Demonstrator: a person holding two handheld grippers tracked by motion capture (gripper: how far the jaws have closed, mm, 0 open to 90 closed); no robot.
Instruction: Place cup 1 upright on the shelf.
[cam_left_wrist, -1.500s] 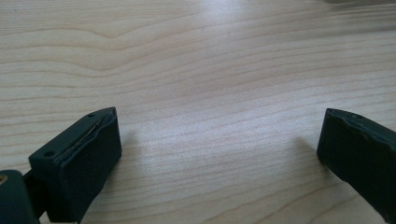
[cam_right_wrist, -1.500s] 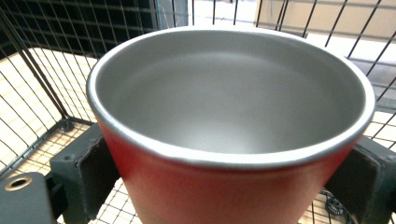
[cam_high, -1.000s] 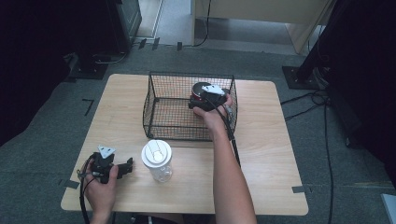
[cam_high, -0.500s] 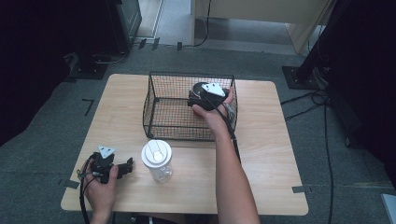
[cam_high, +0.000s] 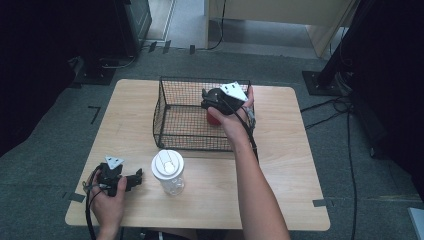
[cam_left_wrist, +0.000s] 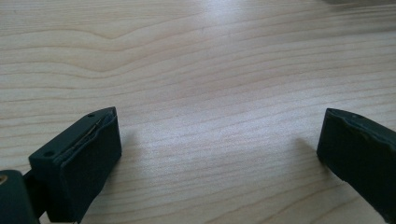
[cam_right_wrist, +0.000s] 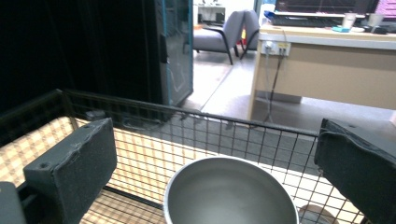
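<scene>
A black wire basket (cam_high: 159, 116) stands at the back middle of the wooden table (cam_high: 285, 165). Inside its right part stands a red cup (cam_high: 213, 119) with a shiny metal inside (cam_right_wrist: 229, 196). My right gripper (cam_high: 207, 102) hovers just above that cup, tilted down to the left. Its jaws (cam_right_wrist: 217, 140) have just been opening and stand wide apart over the cup's rim, touching nothing. My left gripper (cam_high: 136, 178) rests on the table at the front left, open, with bare wood between its jaws (cam_left_wrist: 217, 140).
A clear jar with a white lid (cam_high: 167, 170) stands just right of the left gripper, in front of the basket. The basket's wire wall (cam_right_wrist: 224, 135) rises beyond the cup. Cables and dark stands lie on the floor around the table.
The right gripper has risen a little from the basket, and the red cup now shows beneath it. The left hand and the jar have not moved.
</scene>
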